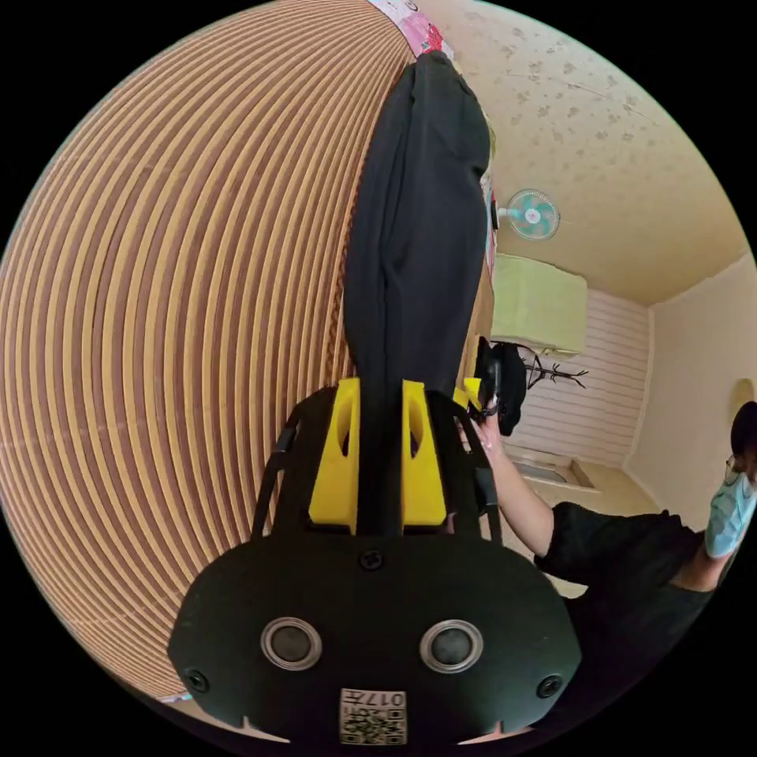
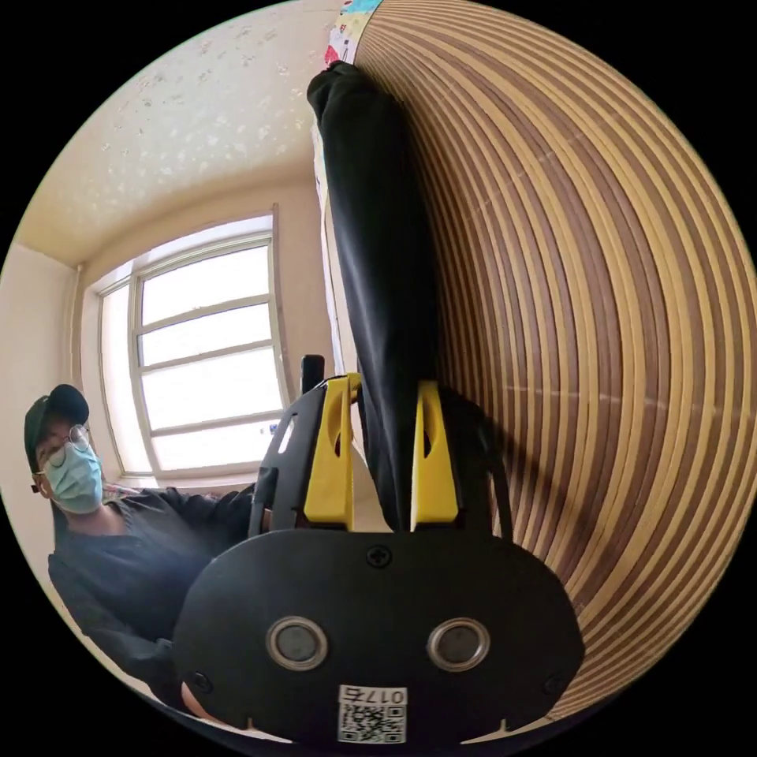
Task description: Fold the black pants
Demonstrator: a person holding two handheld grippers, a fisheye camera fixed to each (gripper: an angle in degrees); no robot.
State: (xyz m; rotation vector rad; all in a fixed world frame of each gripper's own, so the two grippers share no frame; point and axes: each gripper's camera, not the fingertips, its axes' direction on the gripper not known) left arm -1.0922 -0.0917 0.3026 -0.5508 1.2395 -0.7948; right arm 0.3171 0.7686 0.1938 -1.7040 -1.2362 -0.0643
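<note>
Both my tongs, left gripper (image 1: pixel 381 453) & right gripper (image 2: pixel 381 457), are clamped on the black pants (image 1: pixel 418 236), cloth running long-axis toward 12 o'clock from each pair of jaws over the striped mat (image 1: pixel 173 315), neither hand nearer.

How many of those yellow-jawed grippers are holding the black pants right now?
2. The left gripper clamps one part of the black pants, with the right gripper just beyond it. The right gripper's own jaws also pinch the cloth.

black pants (image 1: pixel 414 236) hang right against the striped mat (image 1: pixel 181 315), so only the room side is open.
</note>
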